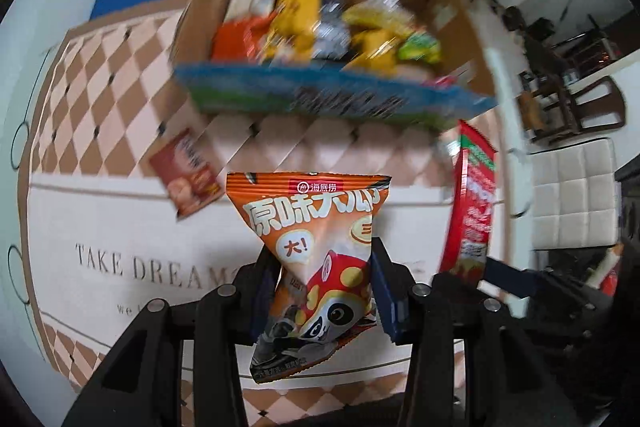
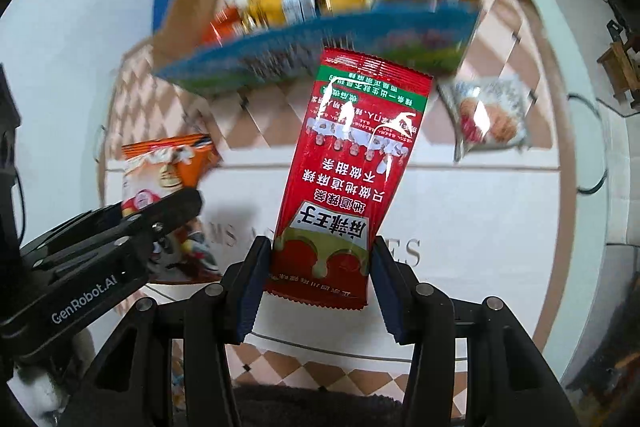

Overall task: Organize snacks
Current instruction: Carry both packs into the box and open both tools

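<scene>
1. The left gripper (image 1: 326, 291) is clamped on an orange snack packet (image 1: 316, 247) with a cartoon panda, holding it above the table's checkered cloth (image 1: 100, 67).
2. The right gripper (image 2: 320, 275) pinches the lower end of a red snack packet (image 2: 352, 179); its pads press both side edges of the packet.
3. A cardboard box (image 1: 460, 27) with a blue printed front stands on the cloth toward the far edge, packed with blurred yellow, orange and green snacks.
4. A small red-and-white packet (image 2: 490, 117) lies flat on the cloth just in front of the box, beside one front corner.
</scene>
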Demonstrator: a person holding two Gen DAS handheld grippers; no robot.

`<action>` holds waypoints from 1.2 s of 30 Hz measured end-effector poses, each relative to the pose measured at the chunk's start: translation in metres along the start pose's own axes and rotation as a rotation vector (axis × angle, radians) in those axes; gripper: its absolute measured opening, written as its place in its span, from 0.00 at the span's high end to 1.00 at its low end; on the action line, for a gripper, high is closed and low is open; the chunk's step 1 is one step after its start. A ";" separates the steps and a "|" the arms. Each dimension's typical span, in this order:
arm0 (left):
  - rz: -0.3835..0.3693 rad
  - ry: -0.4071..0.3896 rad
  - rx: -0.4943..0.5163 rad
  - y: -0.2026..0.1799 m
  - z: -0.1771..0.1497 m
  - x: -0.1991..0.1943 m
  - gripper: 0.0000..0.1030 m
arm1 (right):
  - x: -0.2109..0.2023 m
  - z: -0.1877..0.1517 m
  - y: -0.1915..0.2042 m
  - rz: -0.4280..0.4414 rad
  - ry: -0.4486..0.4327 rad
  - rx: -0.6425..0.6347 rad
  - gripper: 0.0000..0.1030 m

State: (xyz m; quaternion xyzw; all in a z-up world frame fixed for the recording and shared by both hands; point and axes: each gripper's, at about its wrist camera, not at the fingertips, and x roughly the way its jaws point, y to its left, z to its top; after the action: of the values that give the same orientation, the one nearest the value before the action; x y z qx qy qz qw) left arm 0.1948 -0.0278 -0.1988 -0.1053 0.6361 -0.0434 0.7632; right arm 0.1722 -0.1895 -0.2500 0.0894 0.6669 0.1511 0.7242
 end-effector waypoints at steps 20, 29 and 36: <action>-0.060 0.143 -0.010 -0.017 0.210 0.045 0.60 | -0.030 0.184 -0.018 -0.073 -0.061 0.019 0.49; -0.049 0.255 -0.036 -0.011 0.215 0.099 0.60 | 0.023 0.205 -0.045 -0.093 0.023 0.086 0.49; -0.041 0.304 -0.039 -0.010 0.211 0.111 0.60 | 0.043 0.210 -0.055 -0.054 0.072 0.097 0.47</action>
State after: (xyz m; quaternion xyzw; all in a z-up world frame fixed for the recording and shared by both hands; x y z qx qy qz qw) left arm 0.4226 -0.0379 -0.2675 -0.1255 0.7426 -0.0621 0.6549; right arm 0.3895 -0.2111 -0.2889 0.1008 0.7014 0.1021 0.6982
